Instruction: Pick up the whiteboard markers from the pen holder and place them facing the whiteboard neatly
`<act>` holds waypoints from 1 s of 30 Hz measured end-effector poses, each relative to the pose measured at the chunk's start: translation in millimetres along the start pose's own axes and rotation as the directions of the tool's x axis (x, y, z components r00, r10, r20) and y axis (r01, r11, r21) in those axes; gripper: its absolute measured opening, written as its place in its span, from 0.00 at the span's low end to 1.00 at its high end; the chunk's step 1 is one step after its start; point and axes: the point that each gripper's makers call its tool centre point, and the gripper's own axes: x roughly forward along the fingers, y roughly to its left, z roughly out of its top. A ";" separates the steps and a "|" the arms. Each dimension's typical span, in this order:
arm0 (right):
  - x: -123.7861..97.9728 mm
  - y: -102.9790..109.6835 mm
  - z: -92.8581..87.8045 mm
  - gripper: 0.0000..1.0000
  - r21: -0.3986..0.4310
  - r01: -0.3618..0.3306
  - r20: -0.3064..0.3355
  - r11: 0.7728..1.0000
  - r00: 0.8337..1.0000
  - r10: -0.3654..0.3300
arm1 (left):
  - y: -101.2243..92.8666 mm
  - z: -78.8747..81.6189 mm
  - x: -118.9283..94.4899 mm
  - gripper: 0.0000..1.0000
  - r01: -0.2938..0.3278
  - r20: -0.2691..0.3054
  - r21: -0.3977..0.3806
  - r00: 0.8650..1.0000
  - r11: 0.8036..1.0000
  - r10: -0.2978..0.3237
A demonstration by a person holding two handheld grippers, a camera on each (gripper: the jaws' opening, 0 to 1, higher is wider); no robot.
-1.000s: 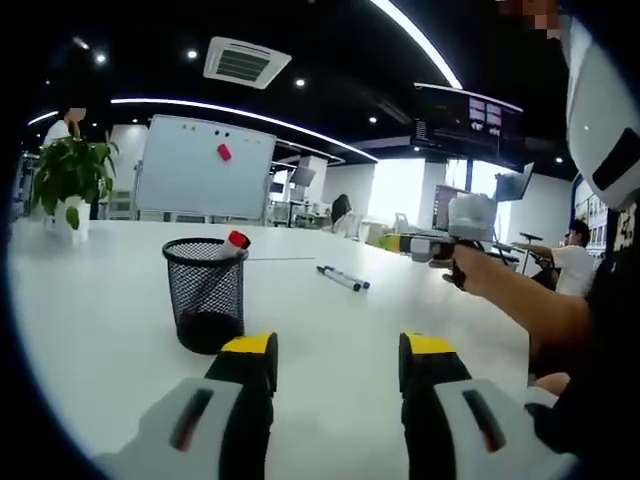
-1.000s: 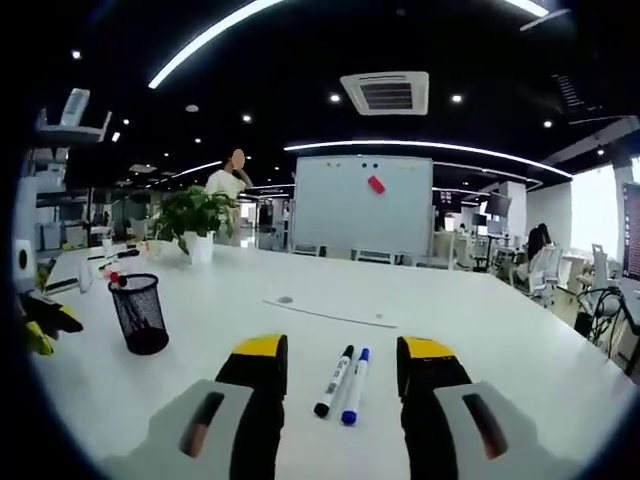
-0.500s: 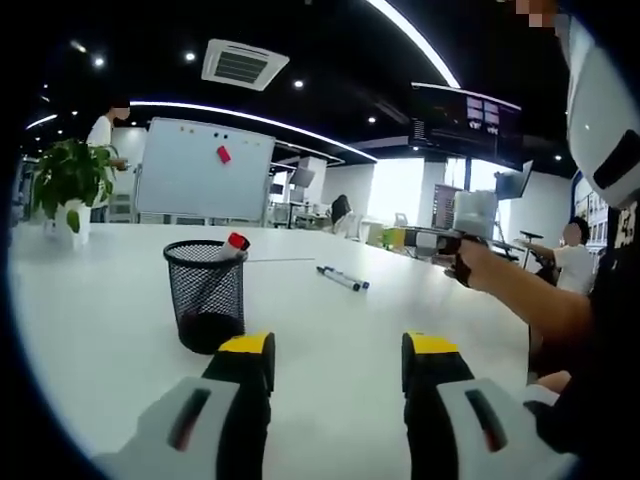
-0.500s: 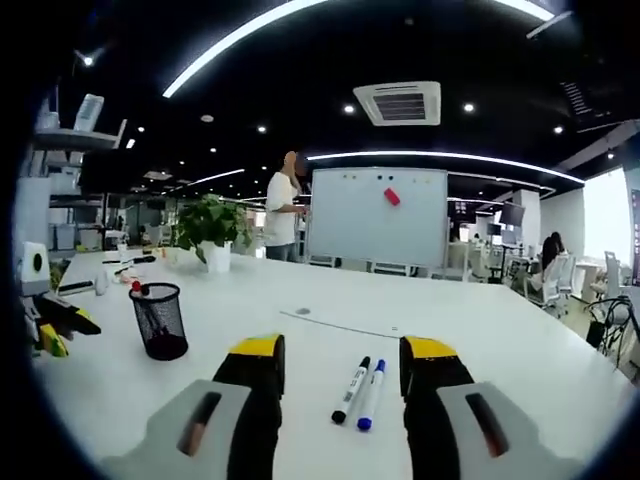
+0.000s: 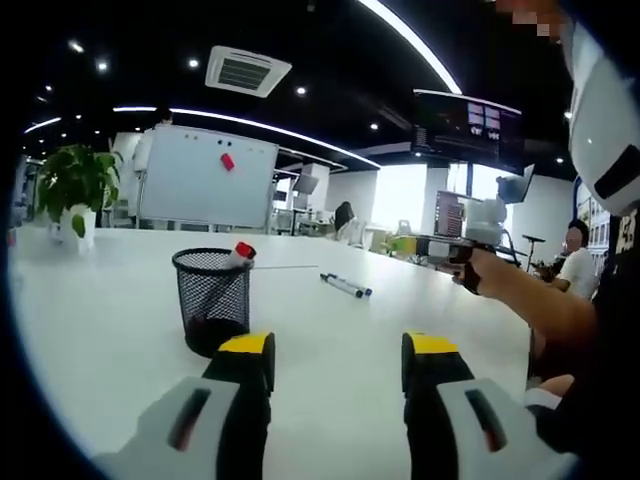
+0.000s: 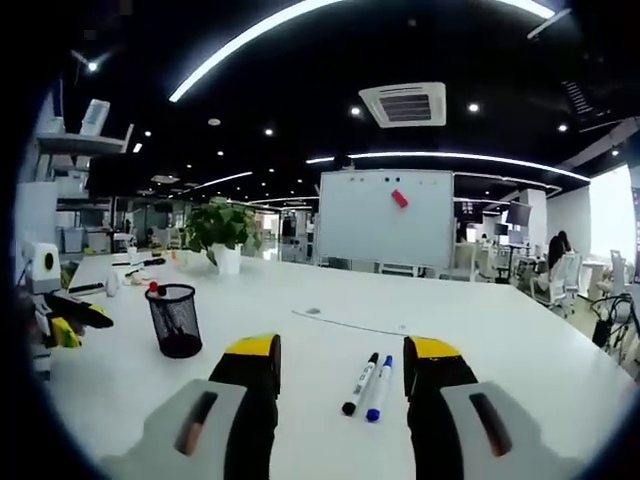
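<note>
Left gripper view: the left hand-held gripper (image 5: 336, 360) sits at the bottom centre of the frame, yellow-tipped jaws spread apart with nothing between them. Just above the left jaw stands a black mesh pen holder (image 5: 212, 298) on the white bench (image 5: 100, 330). One red-capped marker (image 5: 240, 254) leans out over the holder's rim on its right side. Further back, right of centre, two markers (image 5: 346, 286) lie side by side on the bench, well apart from the holder. The whiteboard (image 5: 207, 180) stands beyond the bench at upper left, with a small red item stuck on it. A potted plant (image 5: 73, 190) sits at the far left edge of the bench. At right, the person's forearm reaches in, holding the right hand-held gripper (image 5: 443, 249) above the bench.

Right gripper view: the right hand-held gripper (image 6: 341, 362) is at bottom centre, jaws parted and empty. Between the two jaws in the frame, resting on the bench (image 6: 480, 340), lie a black-capped marker (image 6: 360, 384) and a blue-capped marker (image 6: 378, 388), parallel and just beside each other, caps towards the camera. The pen holder (image 6: 175, 320) stands at centre left, upright, with a red tip showing above its rim. The left hand-held gripper (image 6: 72, 318) shows at the far left edge; its jaw state cannot be told from here. The whiteboard (image 6: 385, 218) stands straight ahead past the bench, the potted plant (image 6: 223, 232) to its left.
</note>
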 end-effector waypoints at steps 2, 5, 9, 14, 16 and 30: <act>-4.0 2.2 4.5 0.52 -0.009 -0.008 0.013 1.000 1.000 0.008 | 0.6 0.7 -0.2 0.52 -0.003 0.004 0.000 1.000 1.000 0.003; -8.2 4.8 8.8 0.52 -0.024 -0.012 0.017 1.000 1.000 0.012 | 0.4 4.0 -1.5 0.52 -0.007 0.019 0.006 1.000 1.000 0.007; -13.7 8.4 10.1 0.52 -0.024 -0.018 0.020 1.000 1.000 0.019 | -2.2 7.3 -3.0 0.52 -0.003 0.029 0.027 1.000 1.000 0.002; -18.9 16.9 9.5 0.52 -0.016 -0.040 0.020 0.999 0.999 0.040 | 1.8 15.6 -6.4 0.52 -0.018 0.045 0.058 0.999 0.998 0.015; -20.9 19.4 10.1 0.52 -0.015 -0.053 0.031 0.999 0.998 0.053 | 2.0 16.1 -7.0 0.52 -0.016 0.047 0.055 0.999 0.998 0.013; -44.3 38.5 19.9 0.52 0.004 -0.147 0.078 0.989 0.986 0.146 | 19.8 18.8 -19.9 0.52 -0.096 0.085 0.070 0.992 0.993 0.090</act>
